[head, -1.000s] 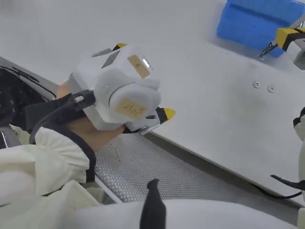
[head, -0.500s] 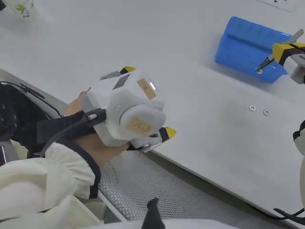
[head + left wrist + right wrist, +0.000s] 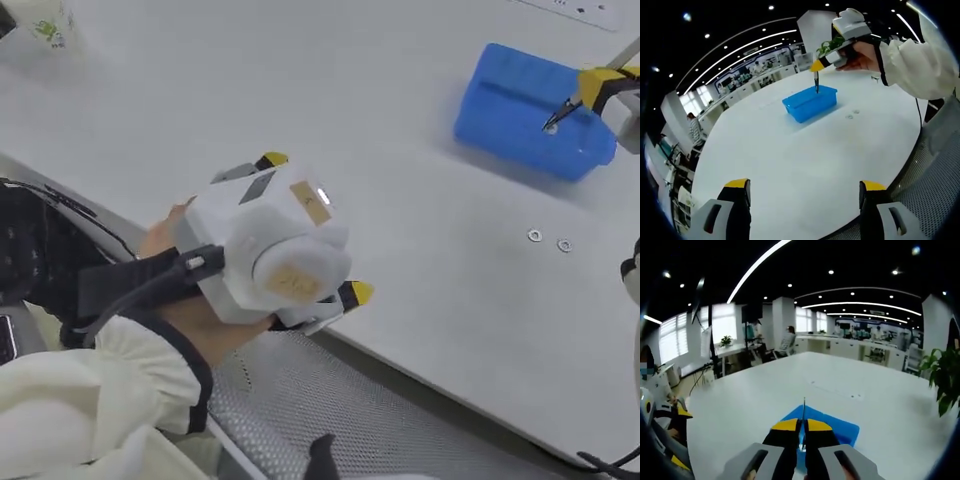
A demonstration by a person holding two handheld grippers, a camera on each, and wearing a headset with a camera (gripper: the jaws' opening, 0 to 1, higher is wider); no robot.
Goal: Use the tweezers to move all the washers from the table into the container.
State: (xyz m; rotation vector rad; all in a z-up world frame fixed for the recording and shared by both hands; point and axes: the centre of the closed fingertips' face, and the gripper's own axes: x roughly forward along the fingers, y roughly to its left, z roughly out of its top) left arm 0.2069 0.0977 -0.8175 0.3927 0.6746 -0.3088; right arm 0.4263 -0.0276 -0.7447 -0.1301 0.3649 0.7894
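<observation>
Head view shows the left gripper [image 3: 312, 227] low by the front edge of the table [image 3: 300, 90], held in a hand [image 3: 215, 335]. Its two yellow-tipped jaws are spread wide with nothing between them. Well beyond it and off to its right, the right gripper [image 3: 603, 85] shows at the frame's edge. The tweezers [image 3: 562, 112] it carries point down over the blue container [image 3: 520, 110]. Two washers [image 3: 535, 236] lie side by side on the bare table, near the container's closer side. They are nearer the right gripper than the left one and well apart from both.

The left gripper view looks along its own jaws: the left gripper [image 3: 805, 186] stands fully open over bare tabletop, empty. Far ahead of it sits the container [image 3: 807, 104], with the right gripper [image 3: 832, 55] above it and the tweezers [image 3: 816, 82] hanging upright. Whether their tip is inside the container or just at the rim I cannot tell. The washers [image 3: 849, 117] show here as faint specks to the container's right.

The right gripper view gives what the others do not. The right gripper [image 3: 803, 426] has its jaws pressed together on the tweezers [image 3: 803, 407], whose thin shaft rises between the yellow tips. The container [image 3: 840, 432] lies directly beneath. Whether the tweezer tip holds a washer is too small to tell.
</observation>
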